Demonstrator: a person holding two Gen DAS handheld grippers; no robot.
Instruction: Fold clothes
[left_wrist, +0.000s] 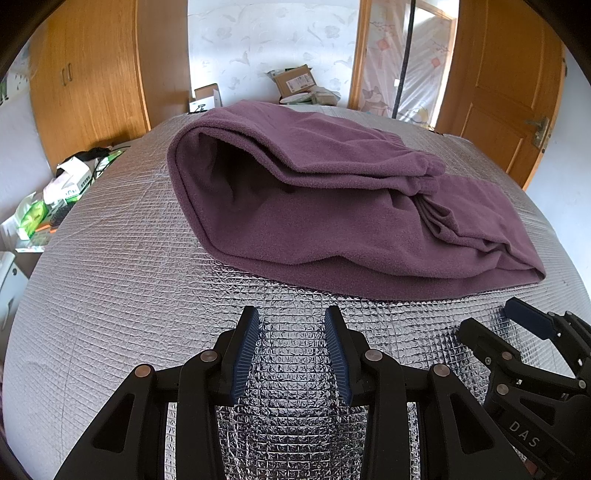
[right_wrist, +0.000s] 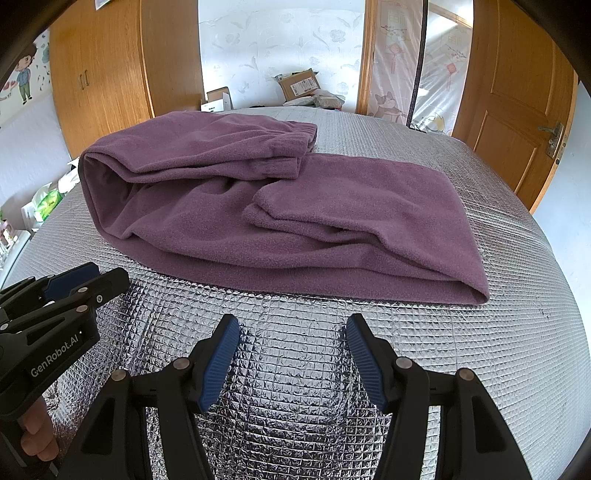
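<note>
Purple fleece trousers (right_wrist: 280, 206), part-folded on foil-covered bed (right_wrist: 517, 350). Left gripper (left_wrist: 291, 347), right gripper (right_wrist: 291, 354): jaws released, empty. Pinch near hem at 12 o'clock, all layers together.

You have the folded garment (left_wrist: 332, 206) lying on the bed (left_wrist: 110, 295), toward its far edge. Your two grippers, left (left_wrist: 291, 314) and right (right_wrist: 291, 321), hover side by side over the near edge, apart from it. Boxes (left_wrist: 295, 81) sit behind the bed.
</note>
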